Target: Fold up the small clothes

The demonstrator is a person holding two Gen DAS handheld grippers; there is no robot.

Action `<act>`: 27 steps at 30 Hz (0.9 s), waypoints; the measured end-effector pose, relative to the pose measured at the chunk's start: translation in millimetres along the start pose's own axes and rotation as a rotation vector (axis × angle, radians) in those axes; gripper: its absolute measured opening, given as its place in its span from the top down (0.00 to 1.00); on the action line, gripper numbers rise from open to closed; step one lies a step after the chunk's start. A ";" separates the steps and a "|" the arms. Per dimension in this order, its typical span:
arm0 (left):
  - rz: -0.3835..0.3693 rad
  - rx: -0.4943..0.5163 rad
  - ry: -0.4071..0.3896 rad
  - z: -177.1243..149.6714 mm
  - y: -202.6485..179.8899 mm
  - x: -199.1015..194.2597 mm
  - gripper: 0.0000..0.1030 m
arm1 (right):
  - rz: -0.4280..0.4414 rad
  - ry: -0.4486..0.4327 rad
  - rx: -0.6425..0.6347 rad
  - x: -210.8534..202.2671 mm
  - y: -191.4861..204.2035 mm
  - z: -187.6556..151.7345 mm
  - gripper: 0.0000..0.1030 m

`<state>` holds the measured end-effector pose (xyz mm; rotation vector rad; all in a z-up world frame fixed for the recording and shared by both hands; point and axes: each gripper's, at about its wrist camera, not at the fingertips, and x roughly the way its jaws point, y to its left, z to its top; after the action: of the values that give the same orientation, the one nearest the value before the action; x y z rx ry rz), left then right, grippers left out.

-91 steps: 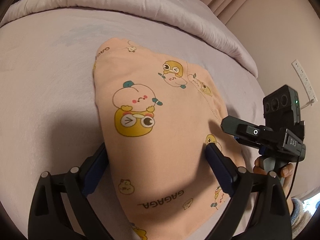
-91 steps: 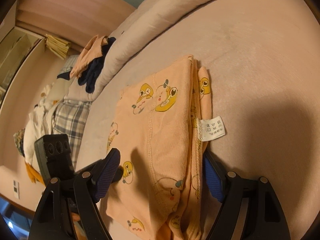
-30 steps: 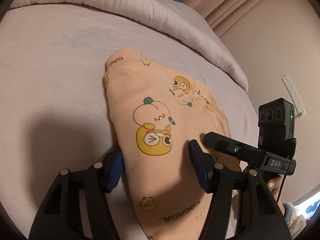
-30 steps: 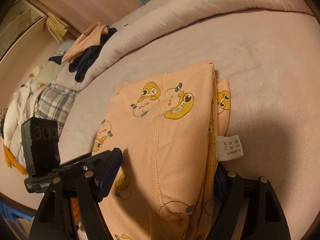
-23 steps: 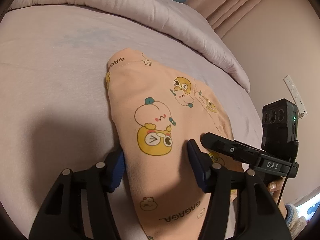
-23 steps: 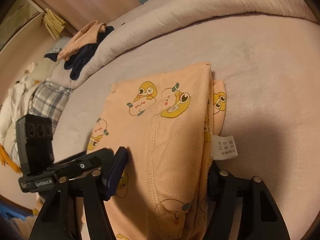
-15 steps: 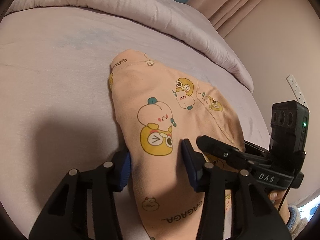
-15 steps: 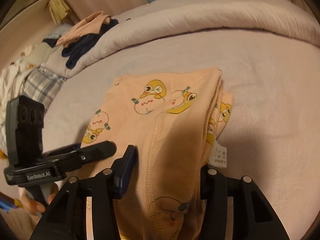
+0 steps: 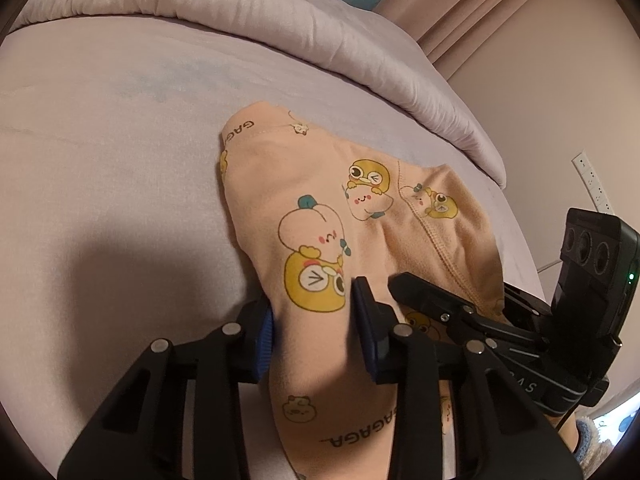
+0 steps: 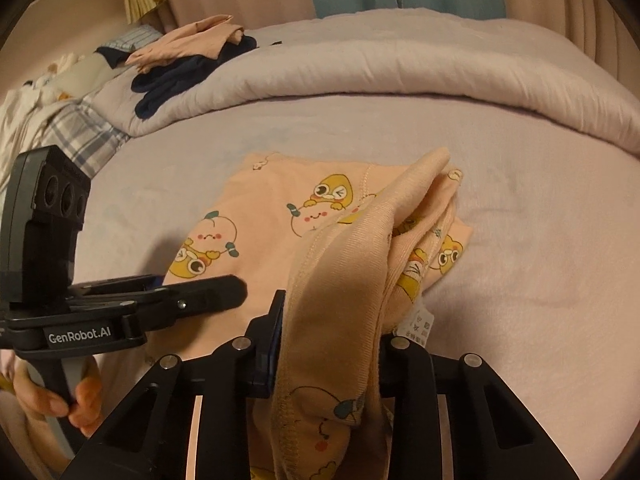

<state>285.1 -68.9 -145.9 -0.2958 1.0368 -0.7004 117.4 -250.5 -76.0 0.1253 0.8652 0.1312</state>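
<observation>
A small peach garment printed with yellow cartoon birds lies folded on the pale bed sheet. My left gripper is shut on its near left edge, with cloth bunched between the blue pads. My right gripper is shut on the near right edge of the garment and lifts it into a raised fold. A white care label hangs by the right finger. Each gripper shows in the other's view, the right one beside the left, the left one beside the right.
A rolled pale duvet runs along the far side of the bed. A pile of dark and peach clothes and plaid fabric lie at the far left. A wall socket strip is at the right.
Both grippers have closed from open onto the garment's near edge. The right one has lifted its side, so the cloth now stands up in a fold.
</observation>
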 end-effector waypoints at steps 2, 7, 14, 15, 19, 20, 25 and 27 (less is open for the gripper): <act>0.002 0.002 -0.002 -0.2 -0.8 -0.9 0.67 | -0.003 -0.003 -0.004 -0.5 1.0 0.6 0.69; 0.003 0.001 -0.003 -0.3 -0.2 -1.9 0.68 | -0.003 -0.013 -0.014 -1.4 5.8 2.7 0.70; 0.020 0.026 -0.018 -1.6 -5.4 -5.4 0.69 | -0.009 -0.022 -0.042 -4.9 13.7 3.0 0.70; 0.021 0.029 -0.019 -1.6 -5.6 -5.8 0.69 | -0.008 -0.023 -0.042 -5.6 13.9 2.5 0.70; 0.021 0.030 -0.023 -1.9 -6.7 -7.0 0.70 | -0.005 -0.027 -0.047 -8.2 16.0 2.3 0.70; 0.020 0.030 -0.025 -2.3 -7.4 -7.6 0.70 | -0.007 -0.026 -0.049 -8.7 16.9 2.6 0.70; 0.025 0.043 -0.035 -1.9 -10.0 -10.6 0.70 | -0.001 -0.032 -0.055 -12.7 19.5 3.2 0.71; 0.028 0.046 -0.042 -1.9 -10.9 -12.6 0.71 | 0.002 -0.034 -0.058 -13.6 20.9 3.2 0.71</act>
<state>275.2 -68.6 -132.3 -0.2547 0.9822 -0.6892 109.8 -232.3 -60.3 0.0745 0.8272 0.1557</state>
